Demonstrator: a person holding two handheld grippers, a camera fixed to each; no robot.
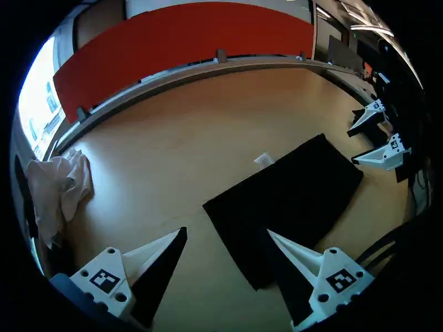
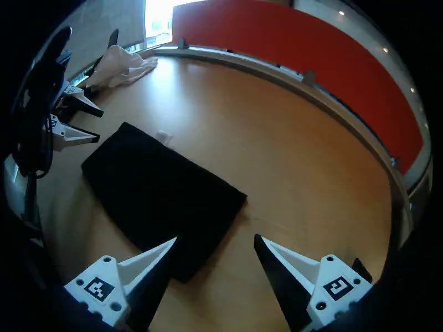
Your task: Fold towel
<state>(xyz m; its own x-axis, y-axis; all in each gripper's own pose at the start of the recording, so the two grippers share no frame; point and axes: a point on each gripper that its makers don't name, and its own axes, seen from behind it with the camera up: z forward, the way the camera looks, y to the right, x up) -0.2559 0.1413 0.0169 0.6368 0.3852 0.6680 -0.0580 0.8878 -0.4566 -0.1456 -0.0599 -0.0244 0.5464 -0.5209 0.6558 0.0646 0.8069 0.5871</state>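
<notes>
The black towel (image 1: 288, 205) lies flat on the wooden bench (image 1: 183, 149) as a long rectangle, and its long axis runs from one tool to the other. That line is what the coming fold depends on, since each tool faces one short end.

In the left gripper view, the left tool (image 1: 226, 231) hangs low over the bench with its fingers spread and nothing between them. The towel's near short end lies just ahead and to the right of its opening, partly under the right-hand finger. The towel stretches away from there toward the right tool (image 1: 351, 148), which sits just beside the far short end.

The right gripper view shows the same layout from the other side. The right tool (image 2: 216, 238) is also spread and empty. The towel (image 2: 160, 193) begins under its left-hand finger and runs up and left toward the left tool (image 2: 101, 126).

Each tool is therefore nearest to its own end, and neither touches the cloth. Each would probably need to shift sideways to centre on a corner.

The fabric is so dark that I can't tell whether it is already doubled over. A small white tag (image 1: 264, 159) pokes out along one long edge. A pale crumpled cloth (image 1: 58, 188) lies well apart near the bench edge.
</notes>
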